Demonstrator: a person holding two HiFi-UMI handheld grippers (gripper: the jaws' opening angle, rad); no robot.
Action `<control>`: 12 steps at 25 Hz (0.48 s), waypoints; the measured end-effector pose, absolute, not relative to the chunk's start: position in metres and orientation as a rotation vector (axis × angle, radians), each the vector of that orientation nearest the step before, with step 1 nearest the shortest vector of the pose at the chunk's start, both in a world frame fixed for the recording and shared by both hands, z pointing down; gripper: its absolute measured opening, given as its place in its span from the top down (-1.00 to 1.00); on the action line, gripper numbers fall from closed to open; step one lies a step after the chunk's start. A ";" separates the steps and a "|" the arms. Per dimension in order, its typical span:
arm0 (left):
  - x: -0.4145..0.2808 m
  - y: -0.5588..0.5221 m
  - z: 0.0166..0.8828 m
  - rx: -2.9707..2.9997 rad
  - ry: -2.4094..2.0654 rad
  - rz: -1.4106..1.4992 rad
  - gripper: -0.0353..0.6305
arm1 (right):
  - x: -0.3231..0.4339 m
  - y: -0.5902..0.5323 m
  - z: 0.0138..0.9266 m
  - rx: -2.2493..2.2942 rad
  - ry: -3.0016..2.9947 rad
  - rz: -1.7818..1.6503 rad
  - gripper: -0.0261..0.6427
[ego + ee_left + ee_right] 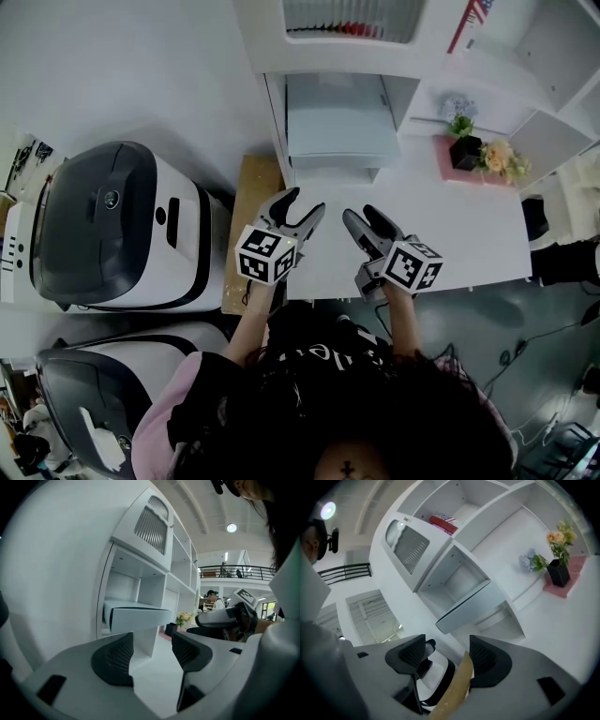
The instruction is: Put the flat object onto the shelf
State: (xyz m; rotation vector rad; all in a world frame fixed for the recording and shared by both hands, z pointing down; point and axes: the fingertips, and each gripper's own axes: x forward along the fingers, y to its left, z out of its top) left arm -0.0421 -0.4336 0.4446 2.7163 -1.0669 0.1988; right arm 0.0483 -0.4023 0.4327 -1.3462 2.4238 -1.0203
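The flat object is a pale grey flat box (341, 119). It lies in the lower left compartment of the white shelf unit (272, 94), with its front edge sticking out over the desk. The left gripper view shows the box (137, 617) ahead and to the left, and in the right gripper view the box (470, 604) juts from the compartment. My left gripper (307, 202) hovers over the desk's left edge, just in front of the box, open and empty. Beside it my right gripper (360, 213) is also open with nothing between its fingers.
A black pot of flowers (469, 150) stands on a pink mat at the desk's right. Two large white and black machines (112, 225) sit left of the desk, with a brown board (251, 220) wedged between. A red book (443, 523) lies on an upper shelf.
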 end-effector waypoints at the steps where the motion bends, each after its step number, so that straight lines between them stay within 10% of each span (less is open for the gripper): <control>1: -0.039 -0.425 0.440 2.722 -1.051 0.181 0.09 | 0.050 -0.397 0.431 -1.353 2.449 -0.996 -0.02; 12: -0.012 -0.346 0.432 2.667 -1.078 0.107 0.09 | 0.082 -0.339 0.432 -1.376 2.665 -0.796 -0.02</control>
